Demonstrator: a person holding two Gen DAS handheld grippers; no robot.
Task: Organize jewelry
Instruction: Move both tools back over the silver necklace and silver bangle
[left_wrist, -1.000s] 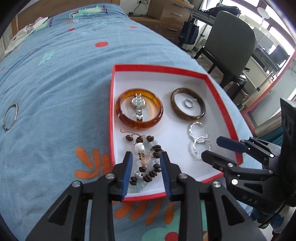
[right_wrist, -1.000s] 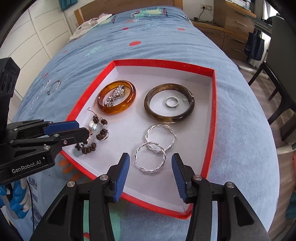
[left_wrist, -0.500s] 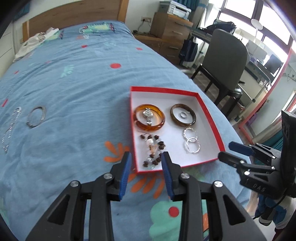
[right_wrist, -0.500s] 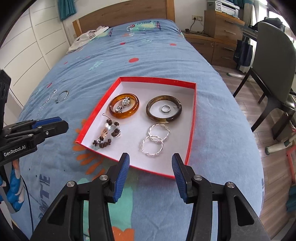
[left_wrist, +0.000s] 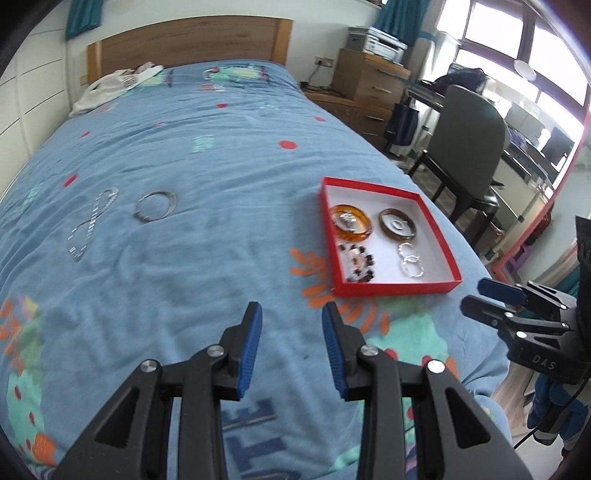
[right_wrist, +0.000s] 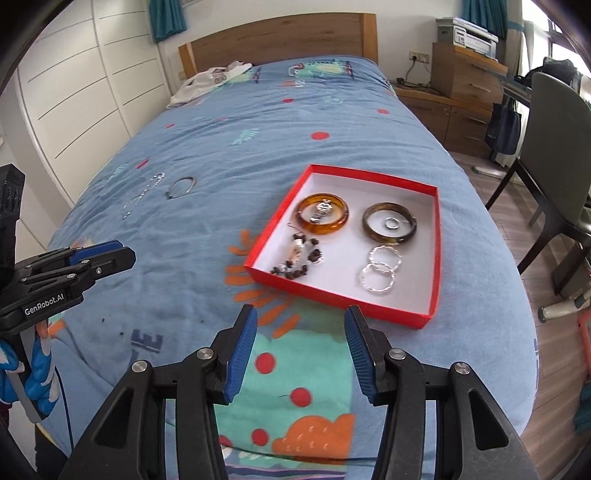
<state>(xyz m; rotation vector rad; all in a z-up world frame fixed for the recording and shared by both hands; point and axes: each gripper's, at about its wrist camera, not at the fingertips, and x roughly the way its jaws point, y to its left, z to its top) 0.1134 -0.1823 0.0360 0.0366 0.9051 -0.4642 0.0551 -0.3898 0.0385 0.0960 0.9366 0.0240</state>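
A red box (left_wrist: 397, 286) (right_wrist: 340, 302) lies on the blue bedspread. In it are an amber bangle (left_wrist: 351, 236) (right_wrist: 321, 229) with a silver piece inside, a dark brown bangle (left_wrist: 382, 223) (right_wrist: 367, 225) around a small ring, a bead bracelet (left_wrist: 358, 264) (right_wrist: 299, 258) and two twisted silver hoops (left_wrist: 410, 260) (right_wrist: 380, 267). Far left of the box, a silver bangle (left_wrist: 170, 202) (right_wrist: 190, 184) and a silver chain (left_wrist: 94, 218) (right_wrist: 142, 197) lie loose on the bed. My left gripper (left_wrist: 291, 314) (right_wrist: 107, 254) and right gripper (right_wrist: 301, 317) (left_wrist: 491, 295) hover open and empty, short of the box.
A crumpled garment (left_wrist: 110, 88) lies by the wooden headboard (left_wrist: 184, 40). A dark chair (left_wrist: 465, 147) (right_wrist: 554, 147) and wooden drawers (left_wrist: 369, 85) stand past the bed's right edge. White wardrobe doors (right_wrist: 74, 92) run along the left.
Both grippers have drawn back and up from over the box, which now looks small and farther off. The loose bangle and chain have come fully into view. Both stay open and empty.
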